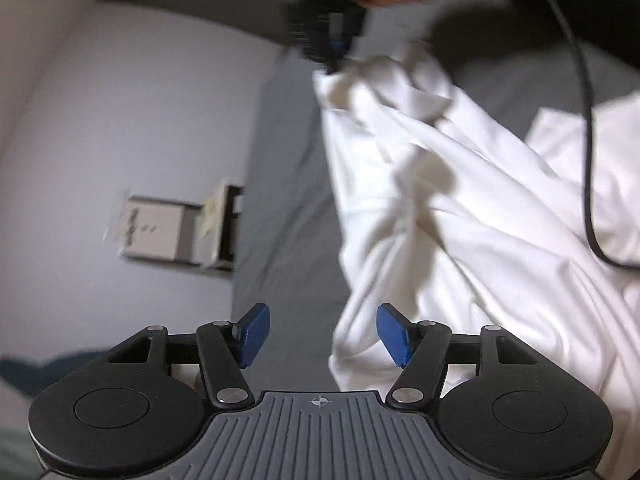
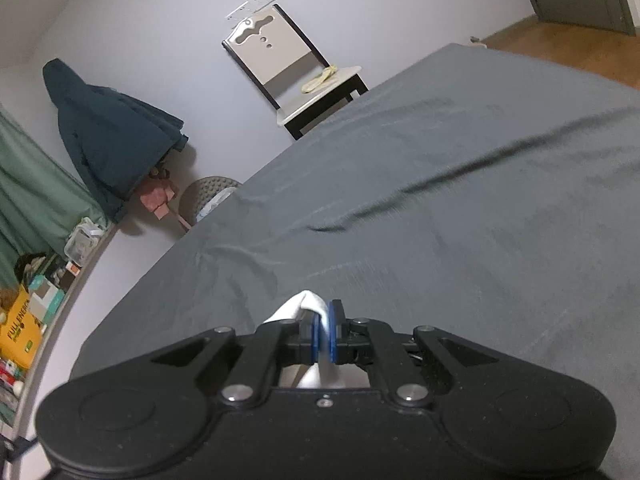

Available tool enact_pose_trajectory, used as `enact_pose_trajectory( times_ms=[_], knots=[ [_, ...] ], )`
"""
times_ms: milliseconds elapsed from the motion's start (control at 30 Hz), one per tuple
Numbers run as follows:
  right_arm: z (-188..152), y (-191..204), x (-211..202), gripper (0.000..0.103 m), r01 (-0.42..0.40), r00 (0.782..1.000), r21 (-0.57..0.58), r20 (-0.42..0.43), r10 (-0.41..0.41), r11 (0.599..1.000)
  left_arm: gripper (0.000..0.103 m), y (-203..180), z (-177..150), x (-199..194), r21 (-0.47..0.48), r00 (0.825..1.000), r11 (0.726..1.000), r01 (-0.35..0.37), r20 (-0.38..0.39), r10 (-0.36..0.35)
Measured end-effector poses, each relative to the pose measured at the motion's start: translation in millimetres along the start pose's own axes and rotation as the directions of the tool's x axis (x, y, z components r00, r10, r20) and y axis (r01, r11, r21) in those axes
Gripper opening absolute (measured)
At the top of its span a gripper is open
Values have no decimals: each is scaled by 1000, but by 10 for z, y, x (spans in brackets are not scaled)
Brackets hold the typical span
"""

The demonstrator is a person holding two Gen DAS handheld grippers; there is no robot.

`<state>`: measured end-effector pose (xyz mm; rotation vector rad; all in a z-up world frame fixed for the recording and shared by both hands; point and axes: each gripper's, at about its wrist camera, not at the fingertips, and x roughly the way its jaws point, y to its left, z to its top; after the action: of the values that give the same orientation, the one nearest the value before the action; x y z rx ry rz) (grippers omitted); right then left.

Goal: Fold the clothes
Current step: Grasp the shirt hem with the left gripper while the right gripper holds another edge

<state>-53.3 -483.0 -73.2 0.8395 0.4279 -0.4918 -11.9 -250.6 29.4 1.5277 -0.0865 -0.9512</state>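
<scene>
A white garment (image 1: 460,208) lies crumpled over the grey bed sheet (image 1: 288,200), filling the right half of the left wrist view. My left gripper (image 1: 322,320) is open, its blue pads (image 1: 254,334) wide apart; the garment's lower edge lies just beyond the right pad, untouched. At the top of that view, blurred, my right gripper (image 1: 334,60) holds the garment's far corner up. In the right wrist view the right gripper (image 2: 325,312) is shut on a fold of white cloth (image 2: 298,306) above the grey sheet (image 2: 460,220).
A black cable (image 1: 588,120) hangs across the garment. Beyond the bed stand a chair (image 2: 296,68) against the wall, a dark blue jacket (image 2: 108,132), a green curtain (image 2: 32,184) and a shelf of boxes (image 2: 24,320). Wooden floor (image 2: 560,48) shows far right.
</scene>
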Motion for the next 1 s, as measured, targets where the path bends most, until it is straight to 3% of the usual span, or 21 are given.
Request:
enact_pose_trajectory(
  times_ms=[100, 133, 167, 300, 467, 567, 667, 767, 867, 900, 933, 1000],
  knots=[
    [-7, -22, -8, 6, -8, 1000, 17, -3, 8, 1000, 61, -75, 29, 56, 85, 999, 995, 45, -9, -45],
    [-10, -26, -13, 6, -11, 1000, 19, -3, 11, 1000, 47, -90, 51, 77, 102, 998, 993, 58, -15, -57],
    [-12, -30, -16, 6, -14, 1000, 21, -3, 14, 1000, 43, -135, 72, 81, 117, 998, 991, 58, -22, -56],
    [-22, -55, -17, 6, -14, 1000, 35, -9, 15, 999, 42, -194, 172, 146, 171, 999, 984, 40, -22, -37],
    [-17, -79, -1, 6, -10, 1000, 44, -20, 11, 999, 14, -201, 247, 143, 166, 999, 986, 32, -24, -28],
    [-20, -91, 7, 6, -11, 1000, 50, -24, 12, 999, 10, -204, 243, 90, 128, 999, 991, 24, -31, -20],
    [-25, -90, 14, 6, -8, 1000, 41, -23, 9, 999, 10, -185, 226, -22, 38, 998, 999, -37, -43, 39],
    [-40, -96, 19, 6, -7, 1000, 38, -24, 8, 999, 10, -157, 215, -171, -103, 989, 986, -132, -77, 124],
    [-55, -46, -51, 6, -50, 999, -1, 11, 50, 999, 10, -143, 190, -332, -239, 968, 941, -238, -137, 209],
    [-60, -24, -82, 6, -68, 997, -17, 26, 68, 998, 9, -143, 182, -374, -265, 952, 920, -289, -177, 248],
    [-65, -2, -113, 6, -86, 995, -35, 40, 87, 996, 4, -111, 158, -436, -300, 926, 884, -359, -233, 297],
    [-88, 136, -263, 6, -140, 984, -111, 92, 150, 984, 4, -47, 111, -562, -356, 857, 792, -496, -347, 380]
  ],
)
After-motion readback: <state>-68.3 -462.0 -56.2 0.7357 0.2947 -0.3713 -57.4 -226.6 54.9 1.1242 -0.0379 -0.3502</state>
